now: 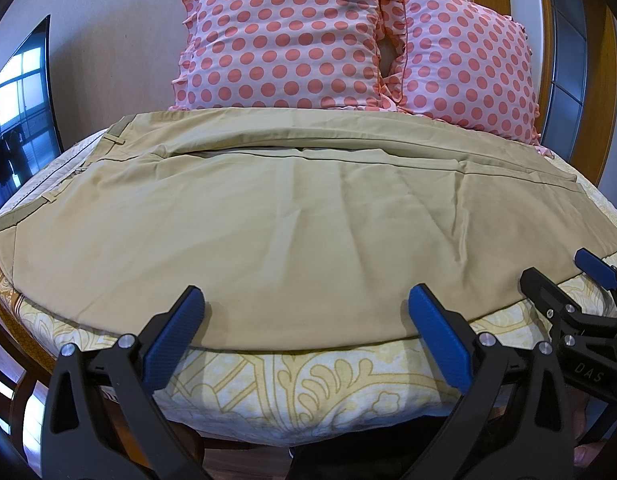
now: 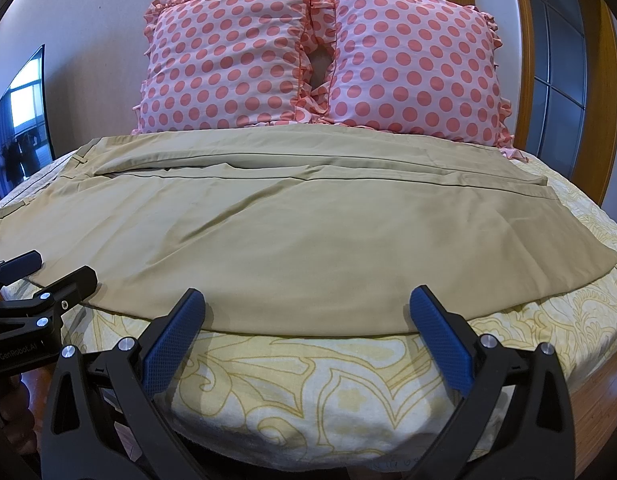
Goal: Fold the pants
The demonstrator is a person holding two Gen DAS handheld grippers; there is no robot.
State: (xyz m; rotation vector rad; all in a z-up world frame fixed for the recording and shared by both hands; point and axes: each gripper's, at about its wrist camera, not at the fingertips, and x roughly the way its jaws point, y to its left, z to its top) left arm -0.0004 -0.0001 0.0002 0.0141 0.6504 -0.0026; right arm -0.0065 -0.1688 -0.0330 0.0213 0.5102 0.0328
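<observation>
Tan pants (image 1: 292,216) lie flat across the bed, waistband at the left and leg hems at the right, one leg laid over the other; they also show in the right wrist view (image 2: 308,232). My left gripper (image 1: 306,304) is open and empty, its blue pads just above the pants' near edge. My right gripper (image 2: 307,305) is open and empty at the same near edge, further right. The right gripper shows in the left wrist view (image 1: 560,276). The left gripper shows in the right wrist view (image 2: 56,270) near the waistband end.
The bed (image 2: 308,380) has a cream sheet with a yellow pattern. Two pink polka-dot pillows (image 1: 292,40) (image 2: 412,60) stand against the wall behind the pants. A dark TV screen (image 1: 24,108) is at the left. A wooden door frame (image 2: 588,80) is at the right.
</observation>
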